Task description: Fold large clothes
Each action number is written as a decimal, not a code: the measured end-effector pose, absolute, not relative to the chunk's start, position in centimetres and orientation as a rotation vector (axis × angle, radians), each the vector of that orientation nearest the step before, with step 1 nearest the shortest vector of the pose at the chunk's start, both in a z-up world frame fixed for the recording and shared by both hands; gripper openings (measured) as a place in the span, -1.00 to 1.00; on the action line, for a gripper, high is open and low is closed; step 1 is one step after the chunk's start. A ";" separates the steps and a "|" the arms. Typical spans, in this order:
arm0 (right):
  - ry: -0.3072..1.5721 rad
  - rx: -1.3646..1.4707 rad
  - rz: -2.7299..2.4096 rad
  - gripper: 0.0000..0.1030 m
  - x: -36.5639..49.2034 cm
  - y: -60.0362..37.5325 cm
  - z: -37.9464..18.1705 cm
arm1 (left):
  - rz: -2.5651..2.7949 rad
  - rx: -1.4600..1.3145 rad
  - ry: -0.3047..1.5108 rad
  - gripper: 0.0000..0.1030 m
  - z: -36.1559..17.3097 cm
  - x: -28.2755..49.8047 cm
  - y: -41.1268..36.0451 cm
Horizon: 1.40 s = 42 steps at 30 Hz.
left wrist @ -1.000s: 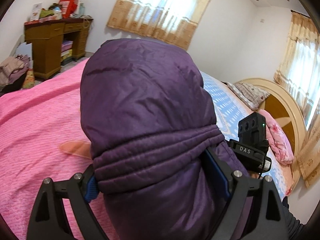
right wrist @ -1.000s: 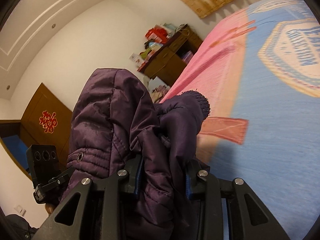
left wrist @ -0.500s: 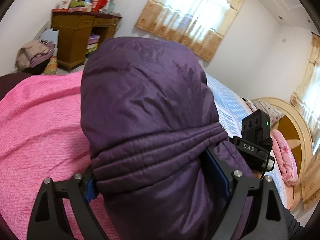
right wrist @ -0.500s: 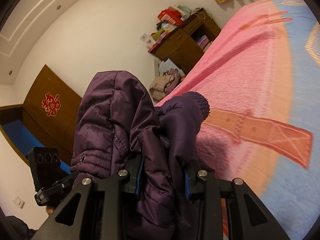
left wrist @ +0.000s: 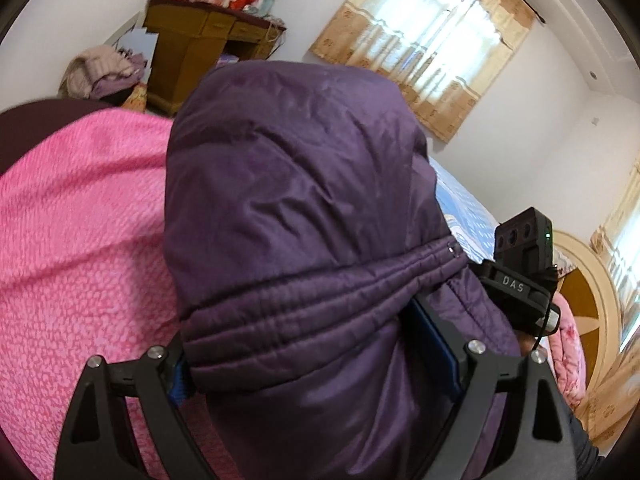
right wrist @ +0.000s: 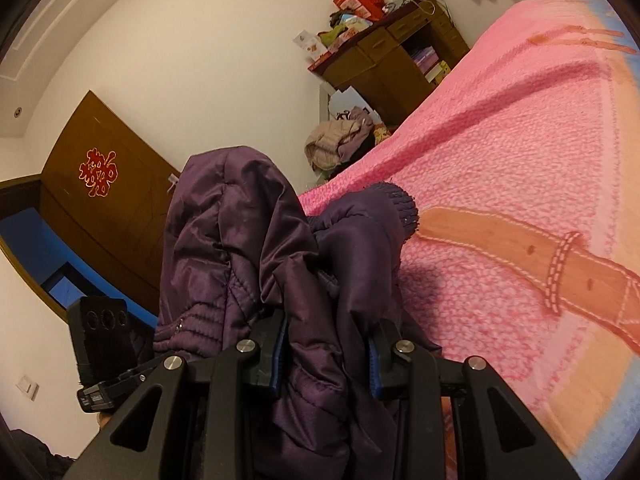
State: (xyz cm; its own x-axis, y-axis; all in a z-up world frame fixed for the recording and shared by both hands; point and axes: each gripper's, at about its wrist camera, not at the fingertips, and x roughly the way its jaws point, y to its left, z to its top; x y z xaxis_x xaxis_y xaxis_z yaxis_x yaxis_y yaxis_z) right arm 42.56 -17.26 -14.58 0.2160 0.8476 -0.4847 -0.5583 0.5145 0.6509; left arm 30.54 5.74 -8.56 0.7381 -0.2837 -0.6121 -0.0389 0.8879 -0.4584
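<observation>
Both grippers hold the purple jacket (left wrist: 304, 216) up above the pink blanket (left wrist: 76, 248) that covers the bed. The left gripper (left wrist: 316, 360) has its jaws spread fairly wide around a thick, bunched band of quilted fabric, clamped on it from both sides. The right gripper (right wrist: 326, 356) has its jaws closer together, pinching a narrower gathered fold; a ribbed cuff (right wrist: 394, 204) sticks out beyond that grip, over the blanket. Seen from the left wrist, the right gripper's body sits just beside the jacket on its far side, so the two holds are close together.

The step in hand looks like carrying the jacket over the blanket to lay it out or bring one part over another. To do it well, the two grips should move apart until the cloth between them is taut and flat, then come down together so the hanging part meets the blanket first and the rest rolls down after it. The padded fabric is slippery and bulky, so firm pressure matters. The sleeve with the cuff may tuck under unless it is kept on top.
</observation>
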 end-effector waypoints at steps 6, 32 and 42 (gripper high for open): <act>0.941 0.331 1.021 -0.39 43.2 -15.4 -14.4 | -0.121 -0.527 0.755 0.97 -10.2 30.3 7.2; 0.945 0.398 0.949 -0.37 43.7 -15.8 -18.9 | -0.076 -0.382 0.763 1.00 -9.6 29.6 5.4; 0.948 0.371 0.922 -0.30 42.6 -16.2 -18.7 | -0.065 -0.369 0.759 1.00 -10.0 31.3 5.8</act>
State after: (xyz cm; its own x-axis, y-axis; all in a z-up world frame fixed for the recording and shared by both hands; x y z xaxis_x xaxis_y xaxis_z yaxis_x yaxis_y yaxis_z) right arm 42.64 -16.18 -18.67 0.2549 0.8079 -0.5313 -0.5084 0.5793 0.6371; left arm 31.35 5.83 -9.97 0.7266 -0.1896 -0.6603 -0.0741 0.9339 -0.3497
